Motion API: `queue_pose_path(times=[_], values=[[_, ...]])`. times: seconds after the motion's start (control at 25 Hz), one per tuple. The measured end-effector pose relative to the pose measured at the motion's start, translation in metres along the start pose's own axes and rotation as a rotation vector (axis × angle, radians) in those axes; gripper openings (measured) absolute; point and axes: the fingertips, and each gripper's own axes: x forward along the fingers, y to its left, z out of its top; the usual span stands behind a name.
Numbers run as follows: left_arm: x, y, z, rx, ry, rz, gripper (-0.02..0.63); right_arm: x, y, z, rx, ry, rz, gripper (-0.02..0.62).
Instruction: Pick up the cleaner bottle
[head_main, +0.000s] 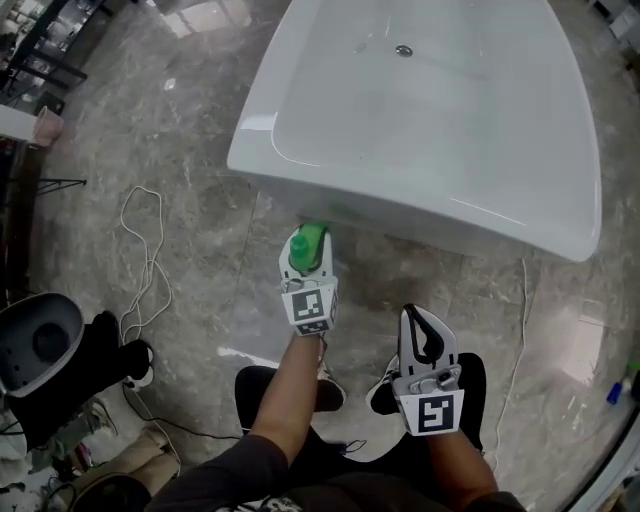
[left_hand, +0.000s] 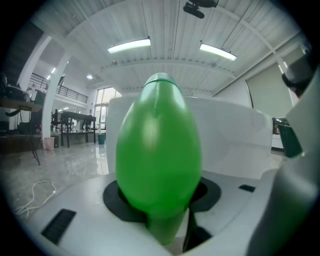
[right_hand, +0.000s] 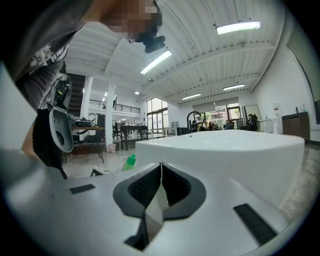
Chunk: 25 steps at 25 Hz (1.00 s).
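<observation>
The smooth green plastic cleaner bottle (head_main: 308, 248) sits right between the jaws of the left gripper (head_main: 307, 238). The jaws are partway open and press on it from both sides, holding it. In the left gripper view the bottle (left_hand: 159, 150) stands upright and fills the middle, with its rounded top pointing up.

Just past these jaws is the side of a big white bathtub (head_main: 430, 110). The bottle is in front of that side, not inside the tub.

The right gripper (head_main: 415, 322) is beside the left one, a little farther from the tub. Its jaws are closed tight together, and nothing is between them (right_hand: 161, 175). The white tub (right_hand: 225, 150) is also ahead of these jaws.

Under both grippers is a shiny grey stone floor (head_main: 180, 150). A thin white cord (head_main: 145, 250) lies in loops on the floor, well off to the left of the left jaws.
</observation>
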Motion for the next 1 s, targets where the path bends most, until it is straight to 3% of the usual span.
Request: queue_pose_path(times=[0.32,0.48,0.72,1.0], values=[[-0.103,-0.036,0.283,0.007,-0.087,-0.002,0.183,-0.063,-0.017,0.213,-0.058,-0.012,-0.049,0.017],[-0.153,-0.057,0.393,-0.009,-0.088,-0.002,0.183,-0.099,-0.027,0.308,-0.064,-0.033,-0.068,0.017],[-0.209,-0.094,0.500,-0.018,-0.100,-0.048,0.183,-0.144,-0.053,0.406,-0.078,-0.123,-0.094,0.017],[-0.241,-0.136,0.552,-0.022,-0.089,-0.123,0.183,-0.168,-0.086,0.458,-0.096,-0.139,-0.193,0.017]])
